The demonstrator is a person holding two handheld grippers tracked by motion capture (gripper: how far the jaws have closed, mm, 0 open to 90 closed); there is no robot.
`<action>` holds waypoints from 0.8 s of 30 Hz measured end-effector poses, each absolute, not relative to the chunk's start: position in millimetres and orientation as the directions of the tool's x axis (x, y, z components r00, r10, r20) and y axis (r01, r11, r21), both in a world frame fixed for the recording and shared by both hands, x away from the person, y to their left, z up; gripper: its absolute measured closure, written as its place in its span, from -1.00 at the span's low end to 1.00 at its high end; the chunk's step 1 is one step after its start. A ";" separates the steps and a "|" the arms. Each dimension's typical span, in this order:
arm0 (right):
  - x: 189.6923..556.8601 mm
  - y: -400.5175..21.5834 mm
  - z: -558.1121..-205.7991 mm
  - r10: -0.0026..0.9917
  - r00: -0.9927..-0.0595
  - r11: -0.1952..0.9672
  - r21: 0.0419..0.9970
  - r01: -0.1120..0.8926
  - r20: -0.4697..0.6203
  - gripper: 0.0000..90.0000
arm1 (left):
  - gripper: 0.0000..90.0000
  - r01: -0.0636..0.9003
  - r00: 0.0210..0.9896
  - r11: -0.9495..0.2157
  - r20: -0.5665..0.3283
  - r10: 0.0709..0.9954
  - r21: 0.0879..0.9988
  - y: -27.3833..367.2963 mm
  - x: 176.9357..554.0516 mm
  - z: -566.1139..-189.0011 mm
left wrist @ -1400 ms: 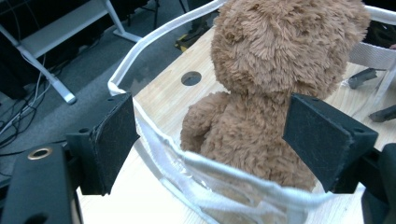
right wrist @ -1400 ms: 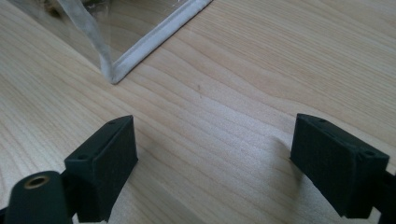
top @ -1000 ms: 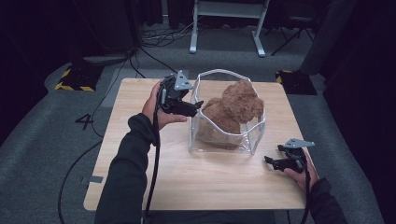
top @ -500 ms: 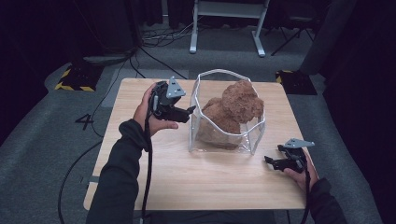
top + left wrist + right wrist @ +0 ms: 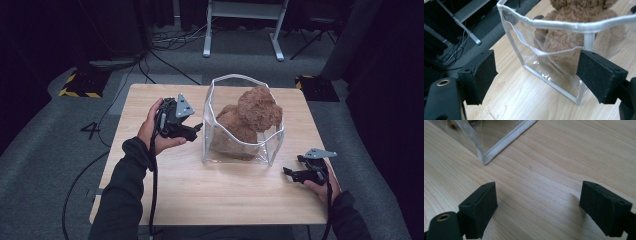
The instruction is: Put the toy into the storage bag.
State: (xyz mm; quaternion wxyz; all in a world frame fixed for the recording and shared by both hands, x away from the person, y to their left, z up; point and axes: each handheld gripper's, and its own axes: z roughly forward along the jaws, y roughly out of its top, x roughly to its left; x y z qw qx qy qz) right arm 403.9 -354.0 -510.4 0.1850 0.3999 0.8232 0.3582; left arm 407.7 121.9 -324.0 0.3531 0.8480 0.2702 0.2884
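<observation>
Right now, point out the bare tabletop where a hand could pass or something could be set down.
Bare wood runs along the table's near edge, between the left forearm and the right claw. The far left corner is also free. It is crowded mid-table: the clear bag holding the teddy bear, with the open left claw close beside it.

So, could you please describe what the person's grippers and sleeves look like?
Both the left gripper and right gripper are black, each topped by a grey three-cornered plate and trailing a black cable. Their jaws end in square black pads. Both sleeves are dark.
</observation>
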 end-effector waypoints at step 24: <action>403.9 -354.0 -510.4 0.791 -0.612 0.424 0.738 0.526 -0.018 -0.68 | -0.63 0.308 0.677 -0.630 0.301 0.672 0.713 137.1 393.1 -365.6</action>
